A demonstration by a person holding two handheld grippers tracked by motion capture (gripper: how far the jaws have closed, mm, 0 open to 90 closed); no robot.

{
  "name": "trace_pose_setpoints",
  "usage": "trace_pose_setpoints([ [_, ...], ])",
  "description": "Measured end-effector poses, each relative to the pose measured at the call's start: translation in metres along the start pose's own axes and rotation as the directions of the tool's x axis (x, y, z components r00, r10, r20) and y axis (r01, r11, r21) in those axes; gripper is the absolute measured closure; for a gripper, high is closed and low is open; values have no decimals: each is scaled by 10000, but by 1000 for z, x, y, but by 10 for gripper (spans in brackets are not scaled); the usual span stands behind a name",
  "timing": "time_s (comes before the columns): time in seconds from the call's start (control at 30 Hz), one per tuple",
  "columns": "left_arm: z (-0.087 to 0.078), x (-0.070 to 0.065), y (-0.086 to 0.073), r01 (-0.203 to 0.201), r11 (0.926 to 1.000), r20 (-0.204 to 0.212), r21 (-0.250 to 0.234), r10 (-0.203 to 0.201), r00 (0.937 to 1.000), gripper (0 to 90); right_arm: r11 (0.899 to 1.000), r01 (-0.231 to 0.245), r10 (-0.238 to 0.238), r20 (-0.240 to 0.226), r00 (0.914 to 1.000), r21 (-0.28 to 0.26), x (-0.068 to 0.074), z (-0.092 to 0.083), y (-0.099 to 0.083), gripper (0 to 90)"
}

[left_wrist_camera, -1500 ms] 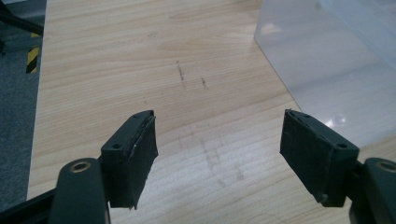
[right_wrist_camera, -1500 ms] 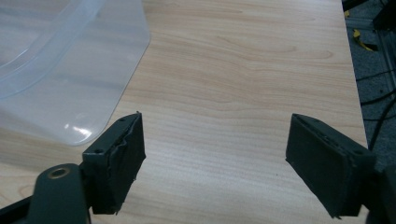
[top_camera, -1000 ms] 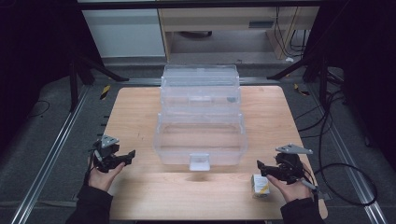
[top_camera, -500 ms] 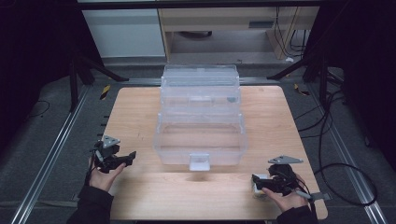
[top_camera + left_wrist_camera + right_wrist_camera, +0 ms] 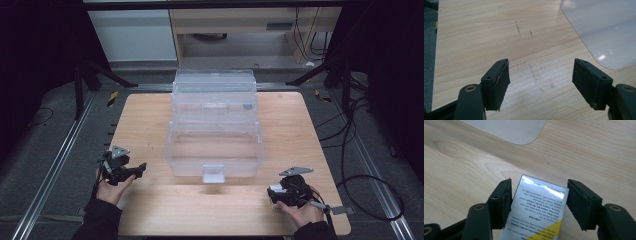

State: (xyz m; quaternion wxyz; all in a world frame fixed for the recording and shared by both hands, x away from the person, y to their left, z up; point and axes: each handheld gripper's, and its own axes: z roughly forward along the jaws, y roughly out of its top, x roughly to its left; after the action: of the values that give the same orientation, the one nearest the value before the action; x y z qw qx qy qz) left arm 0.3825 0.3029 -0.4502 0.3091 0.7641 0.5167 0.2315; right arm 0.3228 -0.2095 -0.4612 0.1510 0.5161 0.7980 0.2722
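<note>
Clearly you are at the very start of the pick: your right gripper (image 5: 278,194) is down at the near right corner of the tabletop (image 5: 300,130), over the small box (image 5: 537,207), and nothing has been lifted. The box lies flat on the wood, well to the near right of the clear plastic organiser (image 5: 214,132) that stands open in the middle of the tabletop.

In the right gripper view the box, white with printed directions and a yellow patch, sits squarely between your jaws. They are spread wider than the box; the left one is just beside its edge and may be touching it, while a narrow gap shows on the right. So the straddle looks done, and what remains, as I judge it, is to close on the box, raise it and carry it to wherever it belongs, likely the organiser.

Your left gripper (image 5: 131,171) rests at the near left, its jaws wide with only bare wood between them and a corner of the organiser off to one side.
</note>
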Motion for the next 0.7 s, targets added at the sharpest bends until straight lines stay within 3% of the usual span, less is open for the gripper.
trace_pose_setpoints([
  [0.07, 0, -1, 0, -8, 10000, 11, -4, 8, 10000, 292, 9996, 265, -266, -39, 9996, -34, -1, 3, 5, 424],
  [0.2, 0, -1, 0, -28, 10000, 43, -27, 29, 10000, 292, 9994, 336, -337, -104, 9994, -41, -4, 8, 11, 429],
  [0.4, 0, -1, 0, -1, 10000, 55, -8, 1, 10000, 287, 9999, 40, -41, -92, 9999, -167, -5, 2, 7, 337],
  [0.57, 0, 0, 0, 28, 10000, 56, -71, -27, 10000, 275, 9999, -45, 46, -58, 10000, 151, -6, 1, 3, 324],
  [0.7, 0, 0, 0, 25, 10000, 60, -31, -24, 10000, 273, 9972, 67, -55, -166, 9998, 750, -4, 6, 2, 339],
])
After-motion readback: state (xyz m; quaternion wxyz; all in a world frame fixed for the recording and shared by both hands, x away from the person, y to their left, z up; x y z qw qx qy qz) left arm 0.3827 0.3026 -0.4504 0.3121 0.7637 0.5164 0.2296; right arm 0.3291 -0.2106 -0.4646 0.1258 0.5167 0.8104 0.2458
